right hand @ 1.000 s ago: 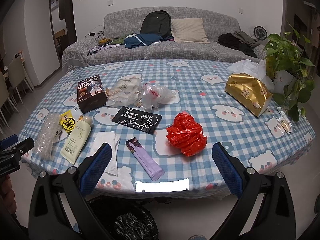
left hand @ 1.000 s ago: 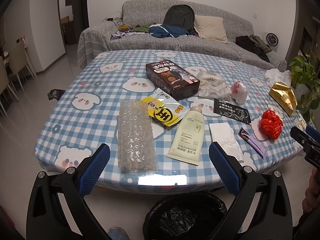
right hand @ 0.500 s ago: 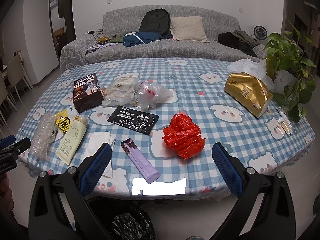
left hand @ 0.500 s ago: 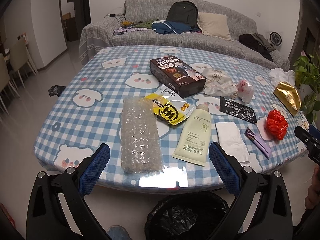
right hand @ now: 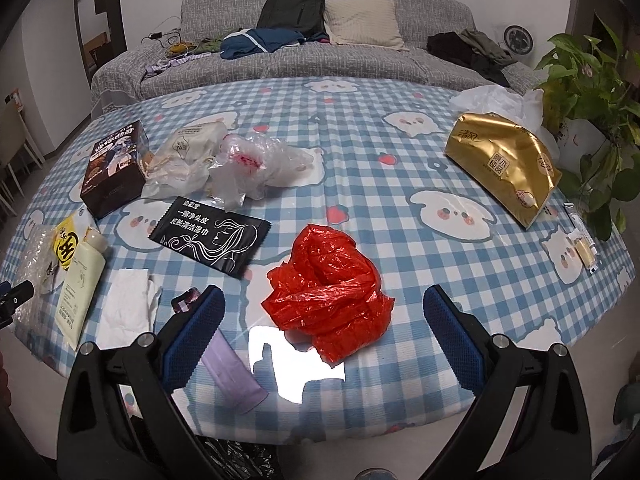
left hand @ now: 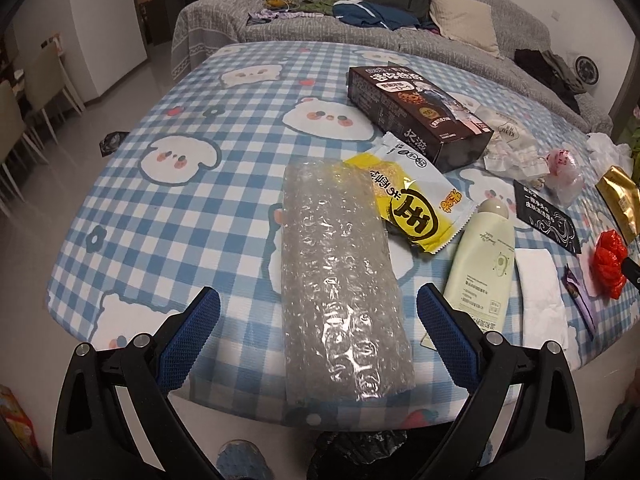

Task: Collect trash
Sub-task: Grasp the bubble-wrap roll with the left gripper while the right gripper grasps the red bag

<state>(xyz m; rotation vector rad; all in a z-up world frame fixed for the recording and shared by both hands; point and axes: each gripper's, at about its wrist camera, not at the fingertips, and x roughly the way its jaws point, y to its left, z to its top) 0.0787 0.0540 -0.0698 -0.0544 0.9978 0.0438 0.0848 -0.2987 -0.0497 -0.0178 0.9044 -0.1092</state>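
While both my grippers hang spread wide over the near edge of the table [left hand: 192, 216], neither one holds anything. My left gripper [left hand: 318, 320] frames the near end of the bubble wrap [left hand: 340, 280], which lies flat on the checked cloth with its far corner over the yellow snack wrapper [left hand: 416, 208]. Just right of that lies the pale green bottle [left hand: 480, 268], then a white tissue [left hand: 540, 292]. My right gripper [right hand: 324, 316] frames the crumpled red plastic bag [right hand: 328, 300]; the purple wrapper [right hand: 232, 372] lies partly behind its left finger. Further back sit the black sachet [right hand: 210, 236], the dark box [right hand: 114, 168] and crumpled clear plastic [right hand: 248, 168]. Below the table edge shows a black bin bag [left hand: 356, 456].
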